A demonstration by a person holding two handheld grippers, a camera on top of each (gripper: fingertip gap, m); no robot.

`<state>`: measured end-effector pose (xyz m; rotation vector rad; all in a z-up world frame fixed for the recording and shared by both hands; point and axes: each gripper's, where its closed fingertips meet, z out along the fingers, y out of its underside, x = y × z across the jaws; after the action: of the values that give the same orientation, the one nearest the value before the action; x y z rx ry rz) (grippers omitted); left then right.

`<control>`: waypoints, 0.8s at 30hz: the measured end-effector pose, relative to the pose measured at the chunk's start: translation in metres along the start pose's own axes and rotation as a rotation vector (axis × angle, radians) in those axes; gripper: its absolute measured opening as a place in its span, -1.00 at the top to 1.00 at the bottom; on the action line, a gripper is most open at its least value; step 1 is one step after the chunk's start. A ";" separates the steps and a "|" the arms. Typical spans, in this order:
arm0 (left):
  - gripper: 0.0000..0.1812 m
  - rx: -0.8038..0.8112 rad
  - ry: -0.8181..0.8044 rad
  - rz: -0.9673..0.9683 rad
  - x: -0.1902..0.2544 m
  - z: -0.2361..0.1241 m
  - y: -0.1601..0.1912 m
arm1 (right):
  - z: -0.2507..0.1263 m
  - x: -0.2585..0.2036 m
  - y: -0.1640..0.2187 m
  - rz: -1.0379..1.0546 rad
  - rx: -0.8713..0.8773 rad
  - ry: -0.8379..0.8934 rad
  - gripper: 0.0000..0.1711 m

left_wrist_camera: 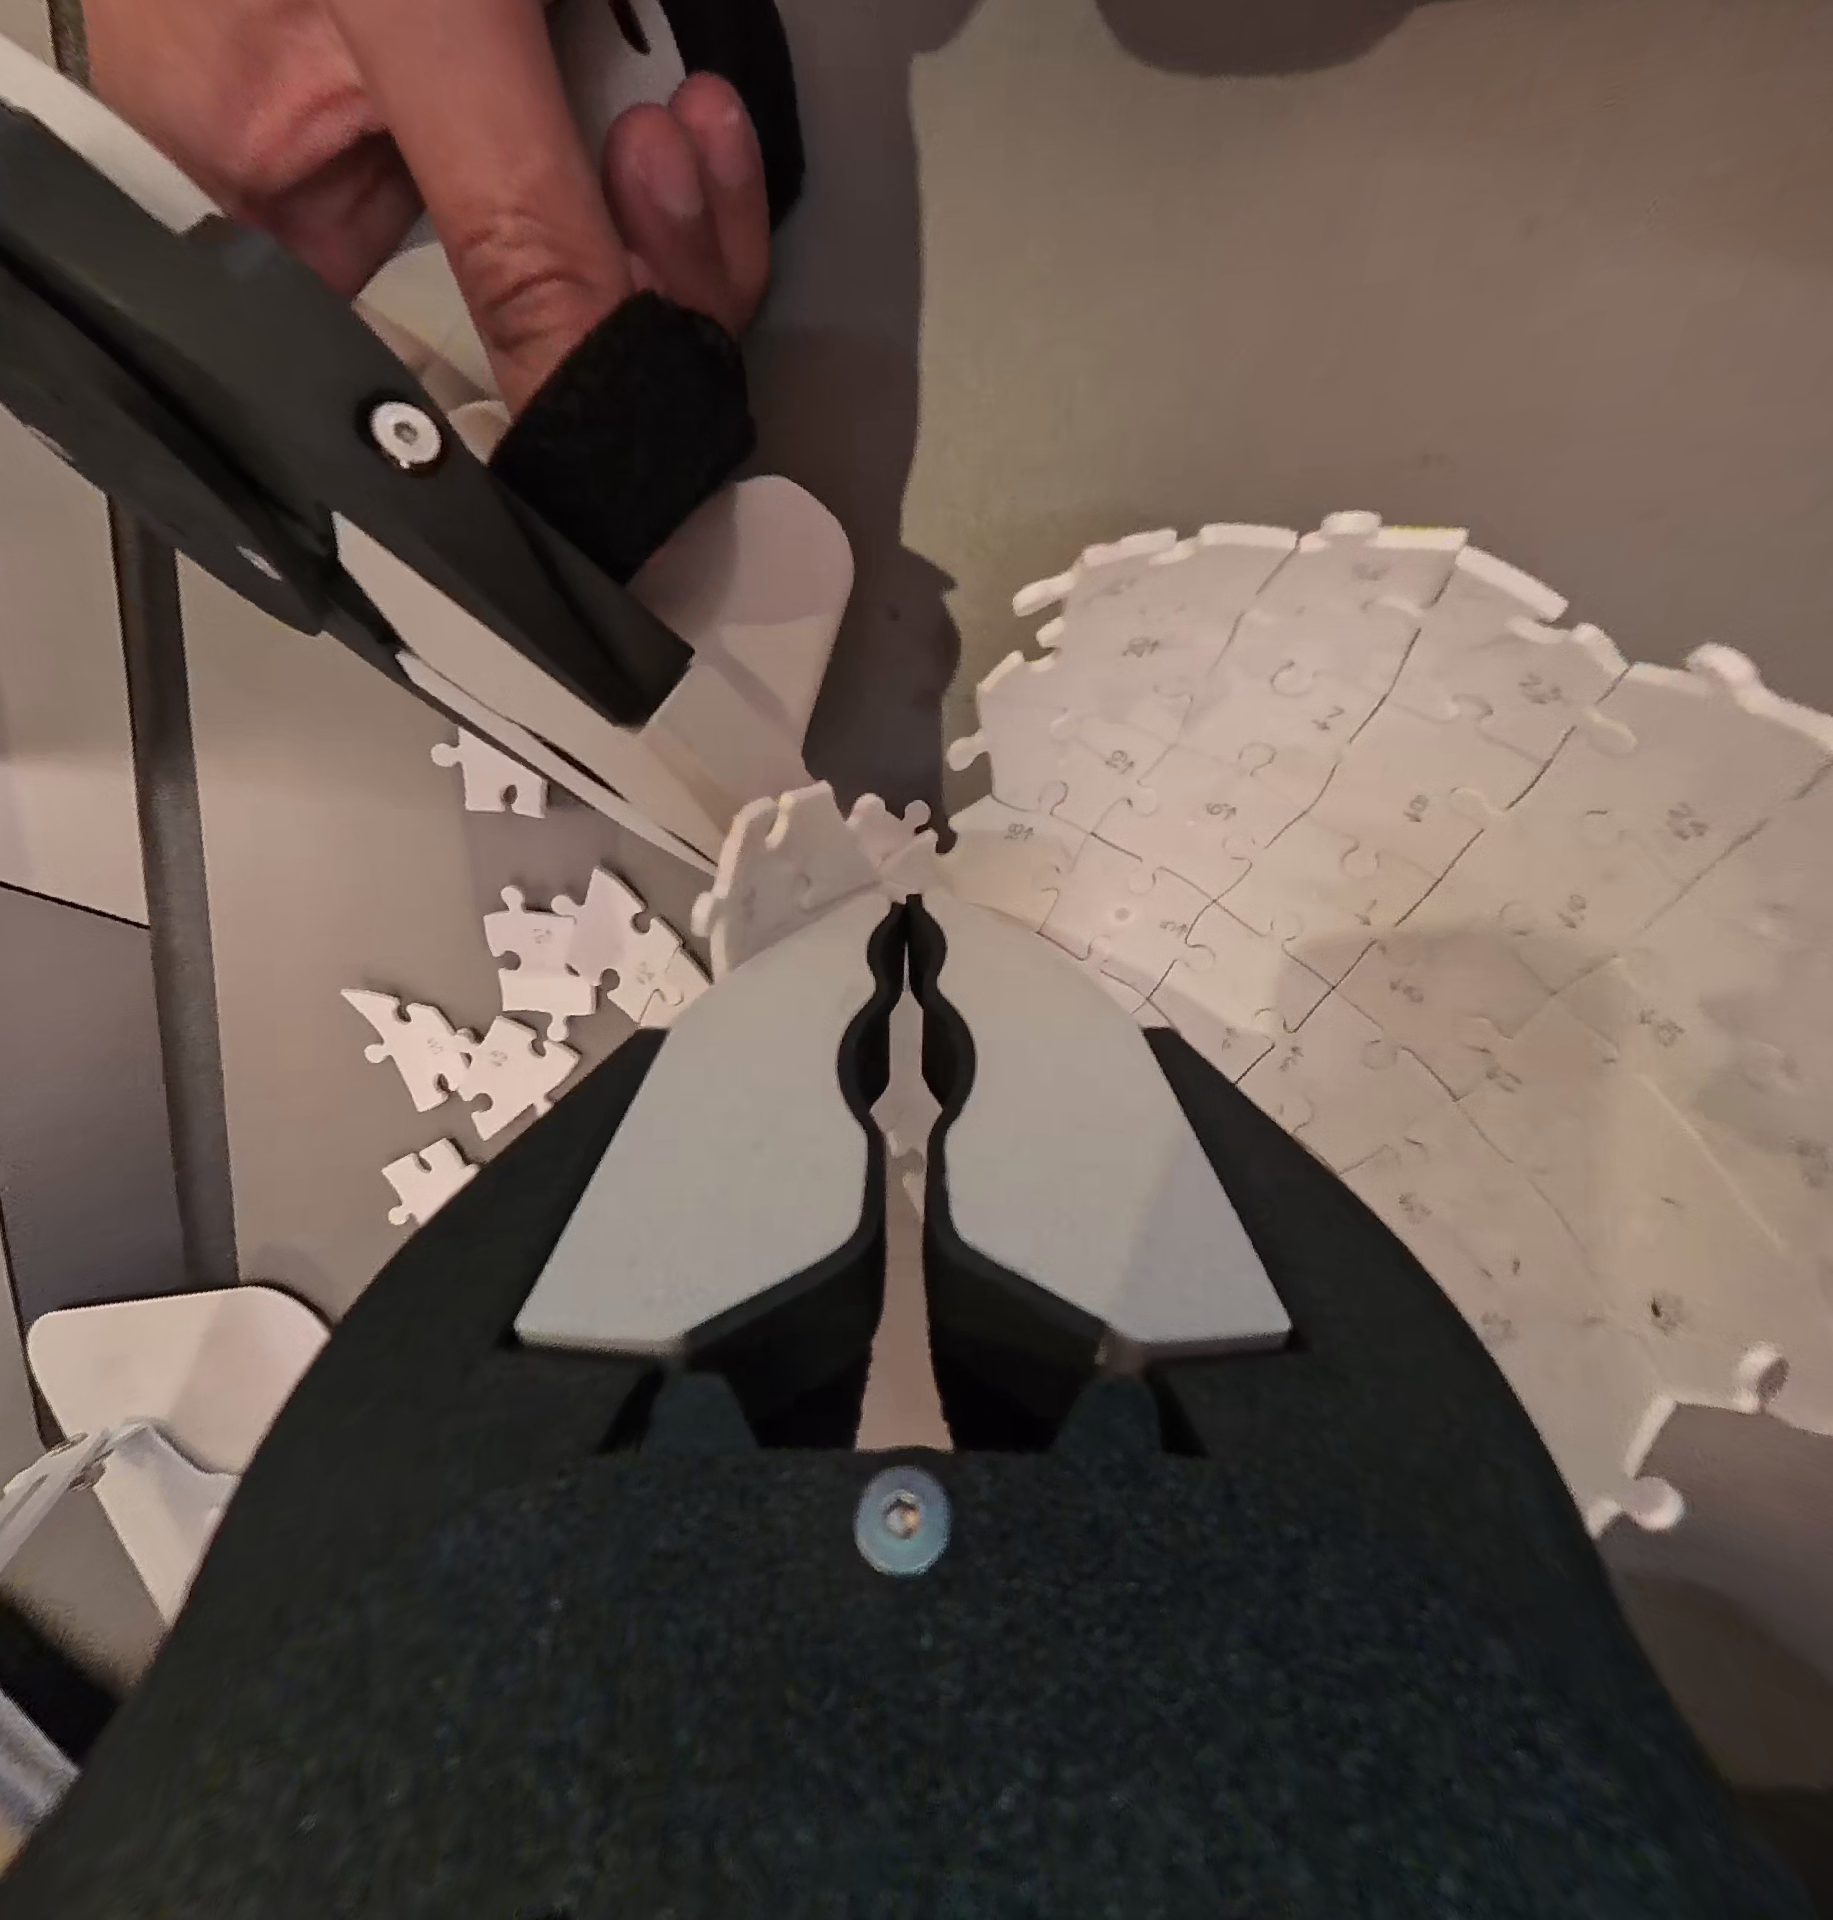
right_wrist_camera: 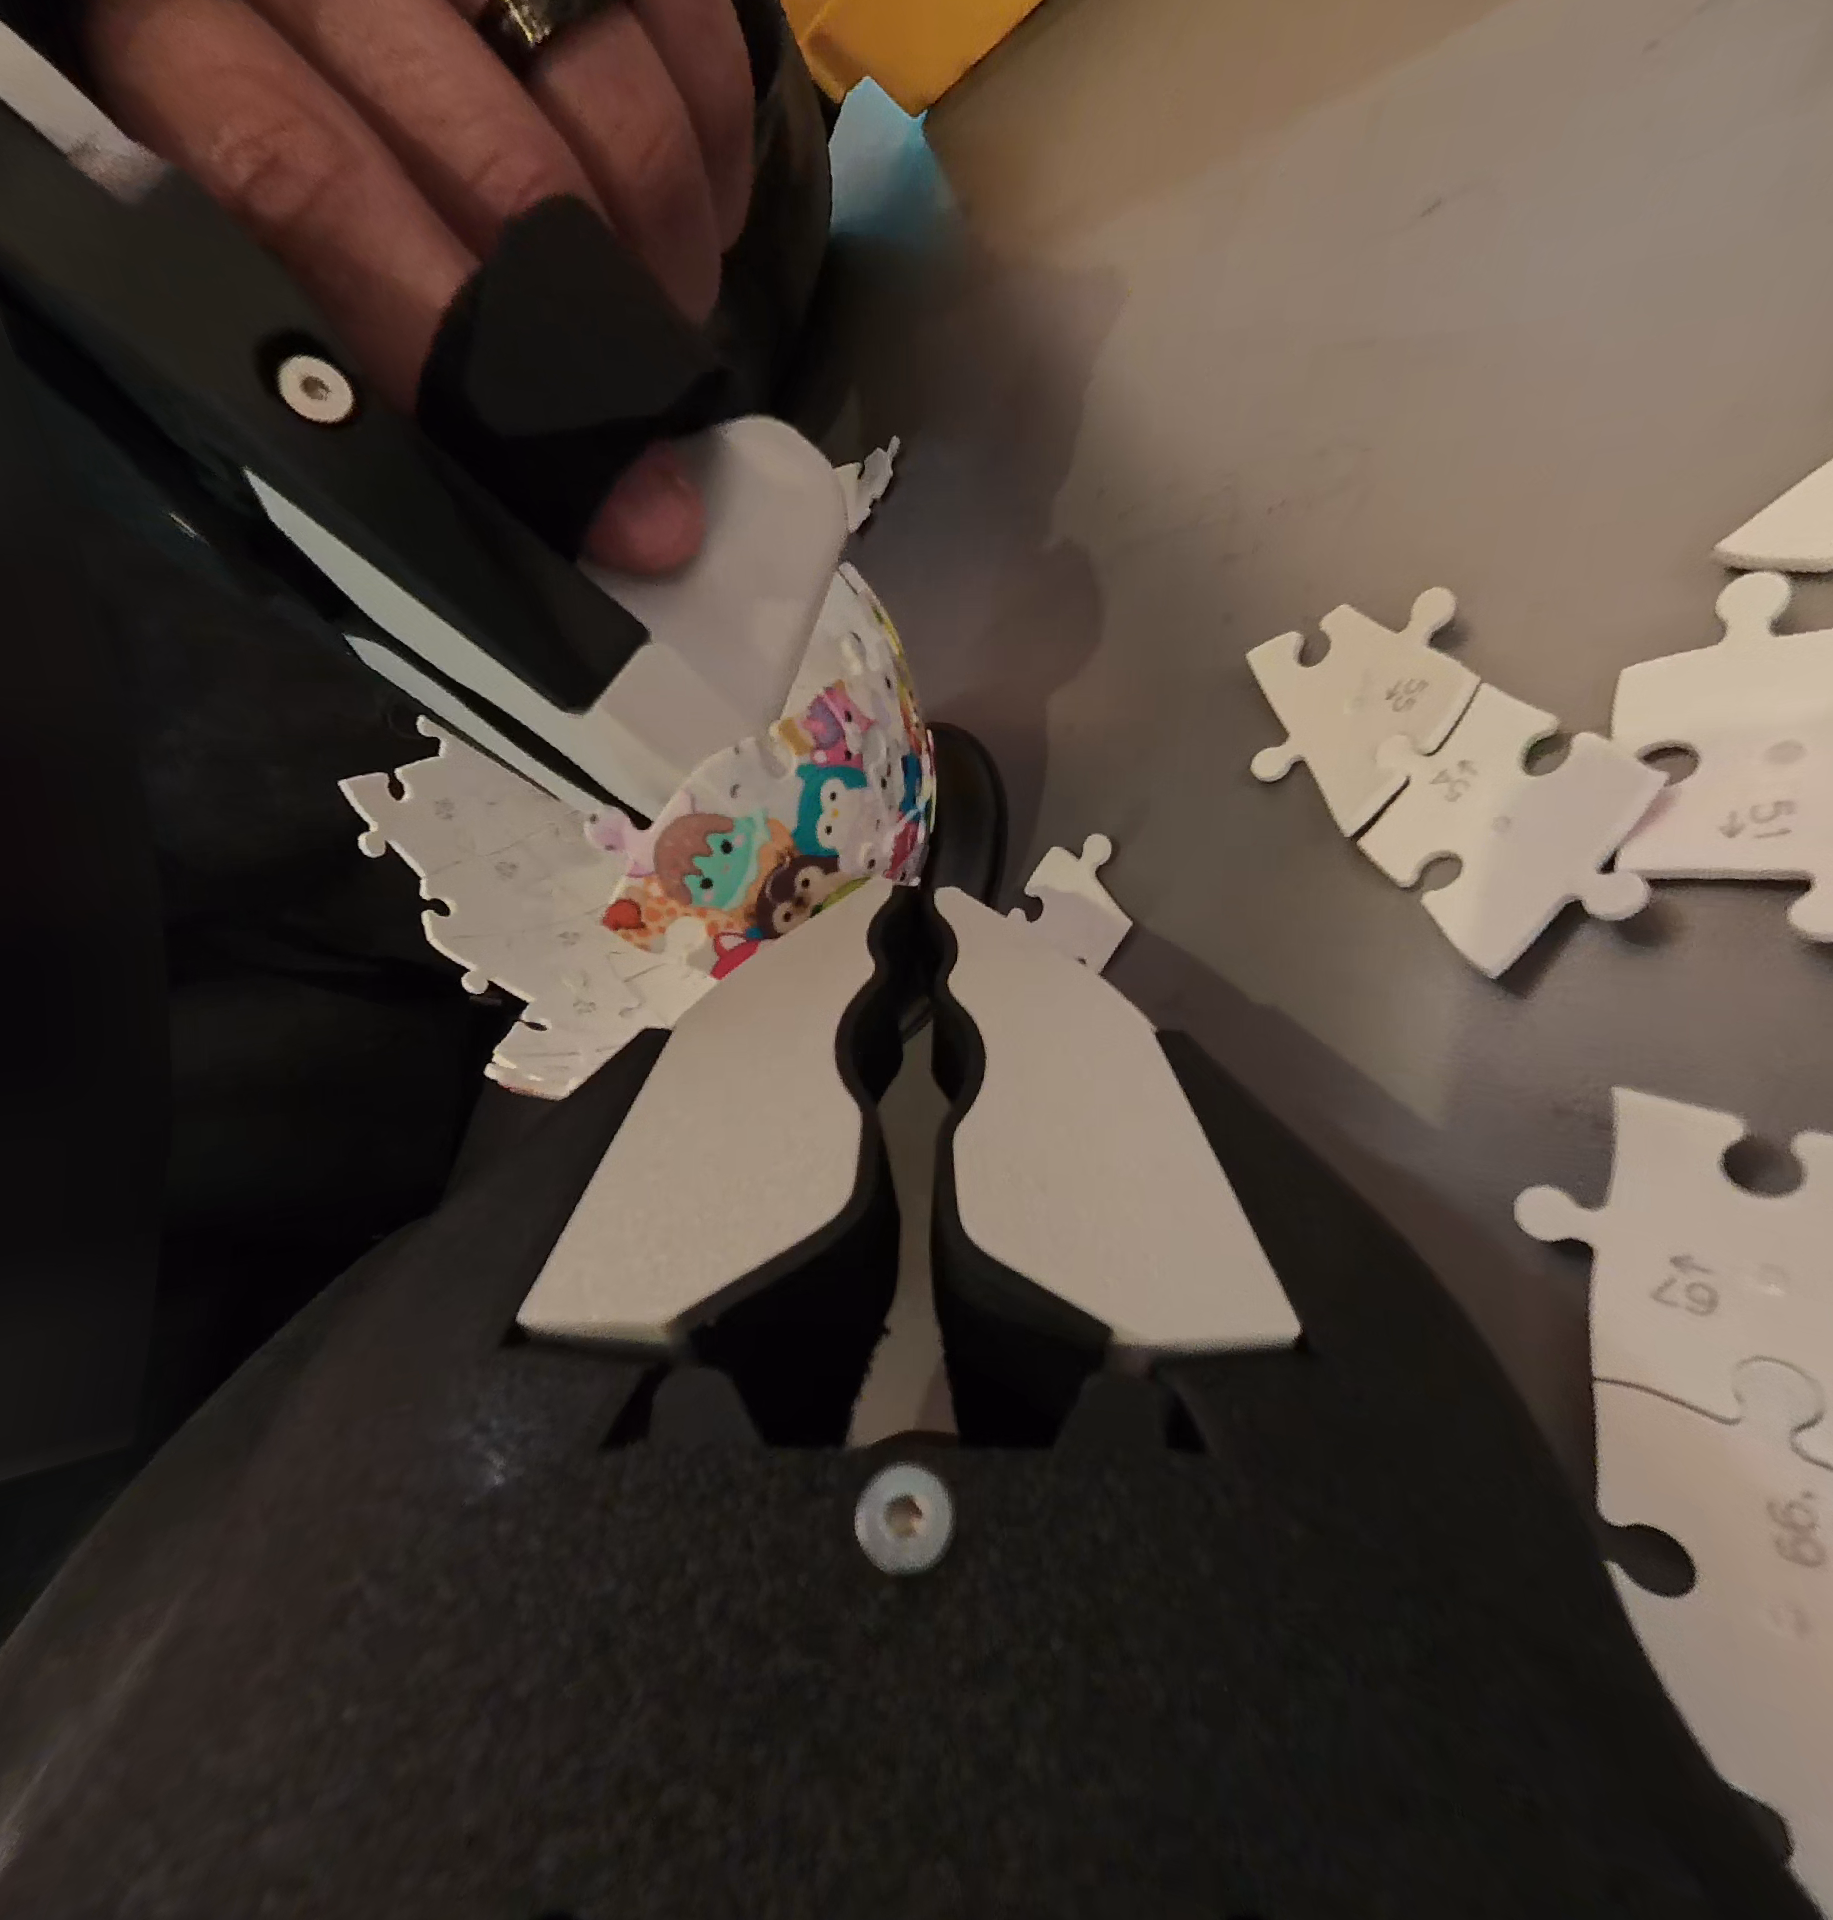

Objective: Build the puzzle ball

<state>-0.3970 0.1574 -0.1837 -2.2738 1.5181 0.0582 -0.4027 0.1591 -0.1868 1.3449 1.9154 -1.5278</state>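
Two grippers, one per hand. One part-built puzzle shell (left_wrist_camera: 1411,883), curved, white and numbered on the inside, printed with bright cartoon animals on the outside. One small white section (left_wrist_camera: 787,862) apart from it, seemingly two pieces joined.

Left gripper (left_wrist_camera: 907,920): closed down to a sliver, pinching the near rim of the puzzle shell, bulk of the shell spreading off to the right of the fingers and raised above the grey table (left_wrist_camera: 1307,312). From the right wrist view, the same clamp seen from the side, thin fingers biting the shell where white inside meets coloured outside.

Right gripper (right_wrist_camera: 922,914): narrow too, nipped on the small white section, which juts out just right of the fingertips. In the left wrist view, that section held right against the shell's rim, touching or nearly so beside the left gripper's tips; exact fit of tab and notch not readable.

About seven loose pieces (left_wrist_camera: 507,1070) face down on the table left of the left gripper, some overlapping. In the right wrist view, more off to the right: one joined pair (right_wrist_camera: 1442,758), one larger single beside it, one cut off by the frame's edge, and one joined group of at least three at lower right.

One white bin (left_wrist_camera: 164,1382) and one grey pole (left_wrist_camera: 164,831) at far left.
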 end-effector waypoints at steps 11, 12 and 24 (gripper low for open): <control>1.00 -0.008 0.029 -0.015 0.003 0.003 0.000 | 0.001 0.000 0.001 -0.006 -0.013 0.013 1.00; 1.00 -0.009 0.020 -0.006 0.003 0.003 0.000 | 0.001 0.001 0.000 -0.012 -0.011 0.022 1.00; 0.99 0.223 0.012 -0.177 -0.025 -0.057 -0.013 | -0.048 0.022 -0.018 -0.130 -0.020 0.544 1.00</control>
<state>-0.4068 0.1637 -0.1211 -2.2197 1.2547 -0.1665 -0.4154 0.2127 -0.1754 1.7960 2.3644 -1.2778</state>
